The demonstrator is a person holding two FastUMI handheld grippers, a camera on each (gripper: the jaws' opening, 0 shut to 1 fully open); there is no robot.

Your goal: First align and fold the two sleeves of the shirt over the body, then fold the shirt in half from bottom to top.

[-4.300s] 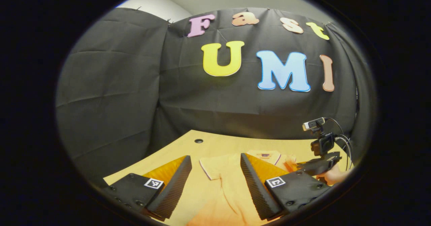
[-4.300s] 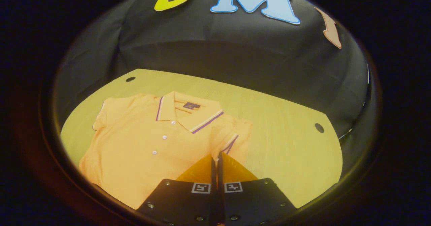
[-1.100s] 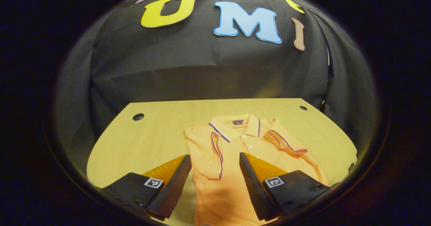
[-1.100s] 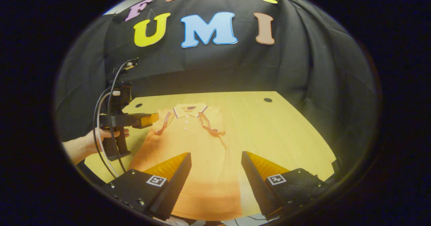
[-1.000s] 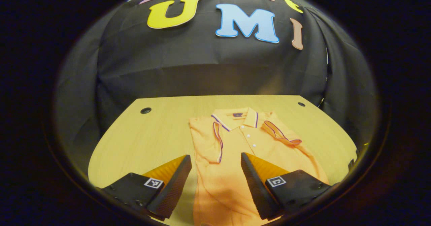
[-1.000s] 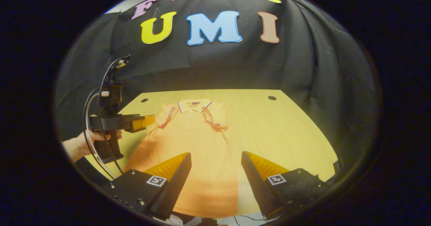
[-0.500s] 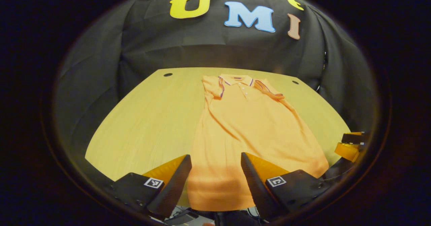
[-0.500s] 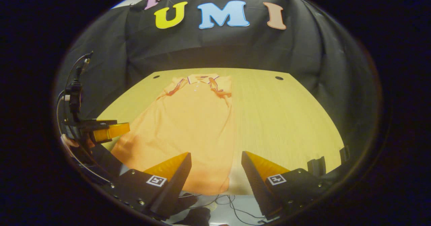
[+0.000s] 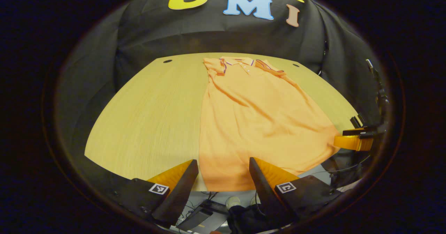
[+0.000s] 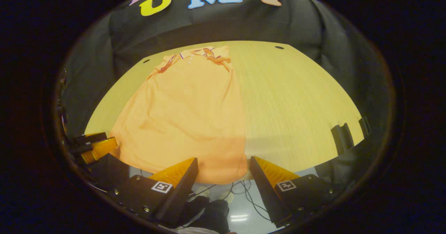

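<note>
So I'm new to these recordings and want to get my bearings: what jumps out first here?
The orange polo shirt catches the eye first, spread lengthwise on the wooden table, collar at the far end, both sleeves folded onto its chest, hem at the near edge. Next come the two open grippers: the left gripper and the right gripper each straddle a near corner of the hem, gripping nothing.

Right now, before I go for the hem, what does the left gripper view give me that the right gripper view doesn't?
Left gripper view: the right gripper beside the hem's corner. Right gripper view: the left gripper by the opposite corner, and two dark brackets on the table's near edge. Both: the shirt flat, sleeves folded in, hem at the near edge, each view's own jaws open.
</note>
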